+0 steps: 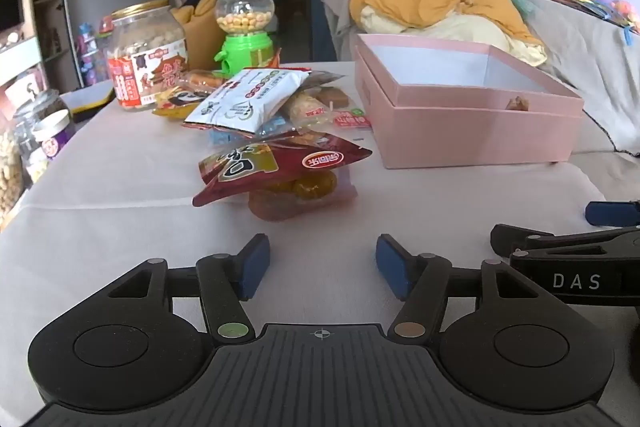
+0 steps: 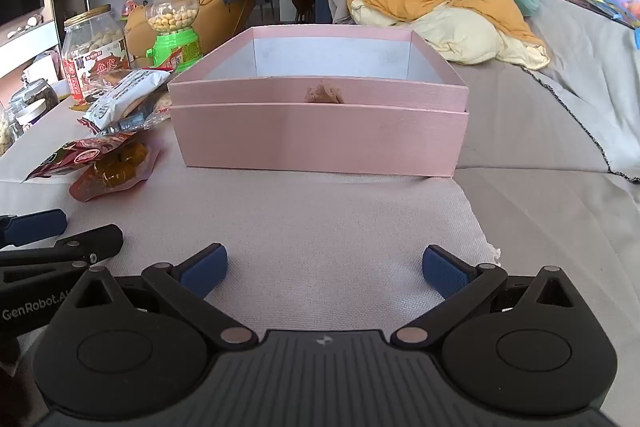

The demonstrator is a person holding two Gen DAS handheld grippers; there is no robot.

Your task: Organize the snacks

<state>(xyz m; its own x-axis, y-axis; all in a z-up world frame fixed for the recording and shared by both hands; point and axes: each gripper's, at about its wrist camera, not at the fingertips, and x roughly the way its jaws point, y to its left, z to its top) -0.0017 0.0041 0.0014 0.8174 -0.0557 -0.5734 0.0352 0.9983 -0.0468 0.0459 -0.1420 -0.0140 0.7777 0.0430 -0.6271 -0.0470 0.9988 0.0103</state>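
Snacks (image 1: pixel 276 131) lie heaped straight ahead of the left gripper (image 1: pixel 322 265), the pink box (image 2: pixel 320 135) ahead of the right gripper (image 2: pixel 324 269), both with jaws apart and empty, so picking seems about to begin: next, reach the nearest red packet (image 1: pixel 280 167).

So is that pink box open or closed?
Open. The pink box has no lid on top; its pale inside walls show, and a small brown item peeks above its front rim.

One pink box (image 2: pixel 320 143), one gumball dispenser (image 1: pixel 244 27), one labelled jar (image 1: pixel 146 57), several snack packets (image 1: pixel 256 99) lay upper left.
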